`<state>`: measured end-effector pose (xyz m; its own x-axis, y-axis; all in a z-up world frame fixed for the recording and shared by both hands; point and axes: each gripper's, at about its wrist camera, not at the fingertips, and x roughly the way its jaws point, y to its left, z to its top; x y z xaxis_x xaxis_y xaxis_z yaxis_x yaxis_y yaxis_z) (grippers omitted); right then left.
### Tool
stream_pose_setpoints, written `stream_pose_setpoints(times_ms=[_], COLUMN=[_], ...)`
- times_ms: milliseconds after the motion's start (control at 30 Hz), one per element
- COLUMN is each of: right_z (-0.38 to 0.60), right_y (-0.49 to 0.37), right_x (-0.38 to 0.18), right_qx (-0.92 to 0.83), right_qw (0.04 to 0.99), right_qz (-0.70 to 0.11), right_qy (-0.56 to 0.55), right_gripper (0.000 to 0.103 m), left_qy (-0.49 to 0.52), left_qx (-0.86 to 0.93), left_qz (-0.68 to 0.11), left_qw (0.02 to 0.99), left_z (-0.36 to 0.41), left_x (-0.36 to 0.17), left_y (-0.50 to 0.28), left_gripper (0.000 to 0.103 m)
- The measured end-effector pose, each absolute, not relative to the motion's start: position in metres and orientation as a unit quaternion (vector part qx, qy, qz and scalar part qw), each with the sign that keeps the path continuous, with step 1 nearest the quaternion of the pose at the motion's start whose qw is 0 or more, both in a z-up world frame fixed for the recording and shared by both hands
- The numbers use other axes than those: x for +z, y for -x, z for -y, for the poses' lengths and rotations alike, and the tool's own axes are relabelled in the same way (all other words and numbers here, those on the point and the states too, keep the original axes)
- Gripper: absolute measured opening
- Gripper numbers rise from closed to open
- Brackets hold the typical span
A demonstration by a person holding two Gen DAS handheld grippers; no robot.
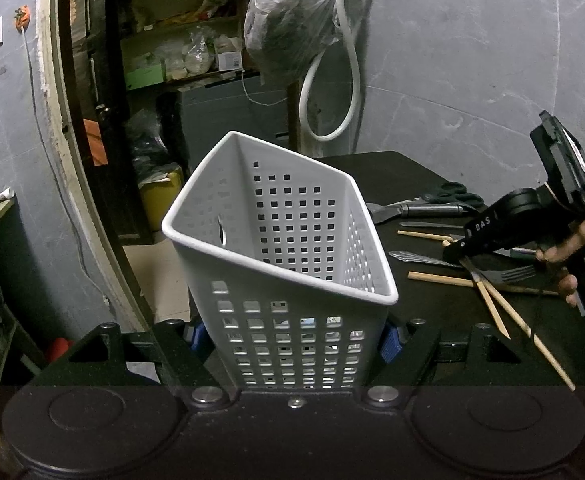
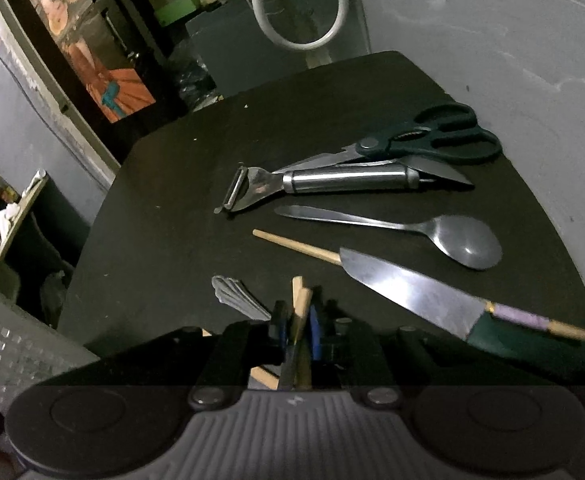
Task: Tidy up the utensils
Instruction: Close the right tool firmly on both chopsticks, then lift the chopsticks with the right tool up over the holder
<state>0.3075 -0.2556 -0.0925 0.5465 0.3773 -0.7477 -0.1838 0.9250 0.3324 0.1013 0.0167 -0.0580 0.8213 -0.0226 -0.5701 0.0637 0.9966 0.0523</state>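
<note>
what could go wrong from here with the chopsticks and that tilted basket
1. The right gripper pinches two wooden chopsticks near one end, so the long free ends hang down and could swing or slip out on the way over.
2. The white basket is held tilted by the left gripper low on its walls; a knock from the chopsticks could twist it in the grip.
3. The chopstick tips could catch in the basket's square holes rather than dropping in.

White perforated basket (image 1: 292,248) is tipped back, mouth open, nothing visible inside. On the dark desk (image 2: 196,184): black-handled scissors (image 2: 432,138), steel-handled peeler (image 2: 324,182) lying against them, spoon (image 2: 404,232), big knife (image 2: 416,290) lying over a chopstick (image 2: 296,245), and a fork (image 1: 508,274). Two chopsticks (image 1: 504,312) are lifted, crossed.
</note>
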Motion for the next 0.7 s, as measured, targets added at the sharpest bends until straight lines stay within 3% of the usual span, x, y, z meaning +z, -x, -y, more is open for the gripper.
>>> stream_pose_setpoints(times_ms=[267, 700], right_z=[0.245, 0.268], right_y=[-0.312, -0.303], right_x=[-0.090, -0.081], right_qx=[0.151, 0.168], right_qw=[0.878, 0.882], right_qz=[-0.447, -0.415], right_qy=[-0.083, -0.149], right_gripper=[0.007, 0.006], left_qy=[-0.029, -0.025], left_qx=[-0.018, -0.016], left_qz=[-0.299, -0.300], left_qw=[0.954, 0.953], left_z=[-0.016, -0.018], left_x=[-0.059, -0.060], left_y=[-0.102, -0.103], left_gripper=[0.077, 0.077])
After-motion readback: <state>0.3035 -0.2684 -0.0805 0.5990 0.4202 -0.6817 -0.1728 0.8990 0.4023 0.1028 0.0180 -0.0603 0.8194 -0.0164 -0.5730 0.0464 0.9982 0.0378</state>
